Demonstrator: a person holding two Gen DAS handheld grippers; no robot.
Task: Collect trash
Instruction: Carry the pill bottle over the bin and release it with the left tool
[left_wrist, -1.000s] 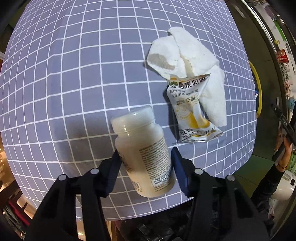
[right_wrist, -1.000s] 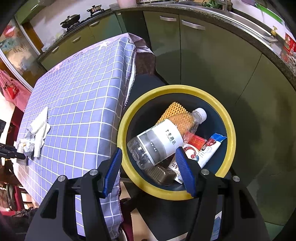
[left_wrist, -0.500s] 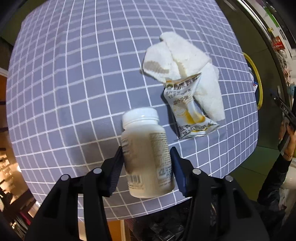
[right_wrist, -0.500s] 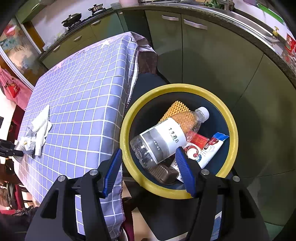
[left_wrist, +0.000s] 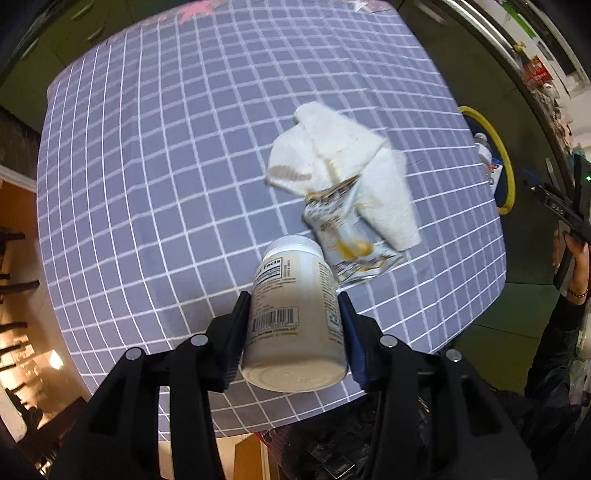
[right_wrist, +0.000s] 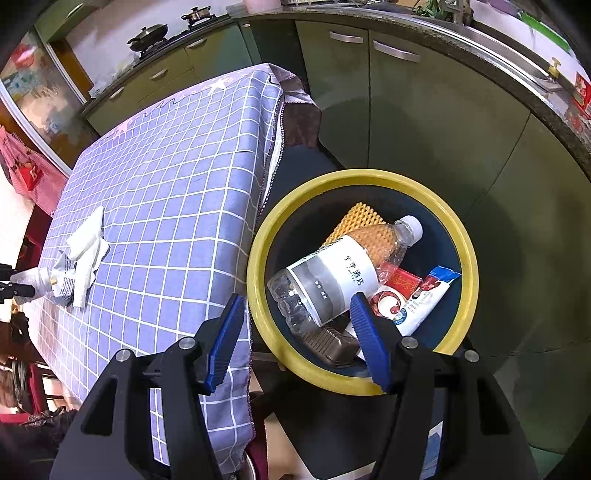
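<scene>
My left gripper (left_wrist: 293, 314) is shut on a white pill bottle (left_wrist: 295, 317) and holds it lifted above the purple checked tablecloth (left_wrist: 147, 166). A crumpled white paper towel (left_wrist: 340, 162) and a silver snack wrapper (left_wrist: 347, 236) lie on the cloth just beyond the bottle. My right gripper (right_wrist: 297, 321) is open and empty, hovering over the near rim of the yellow-rimmed trash bin (right_wrist: 461, 240), which holds a clear plastic bottle (right_wrist: 332, 273), packets and other trash. The towel (right_wrist: 86, 240) and wrapper (right_wrist: 64, 280) show far left in the right wrist view.
Green kitchen cabinets (right_wrist: 406, 110) stand behind the bin. The bin rim (left_wrist: 506, 177) shows past the table's right edge in the left wrist view, with the right gripper (left_wrist: 554, 210) beside it. A stove with pots (right_wrist: 162, 29) is at the back.
My left gripper has closed on the pill bottle and lifted it off the cloth, pulling back from the table. The right gripper has barely moved over the bin.
</scene>
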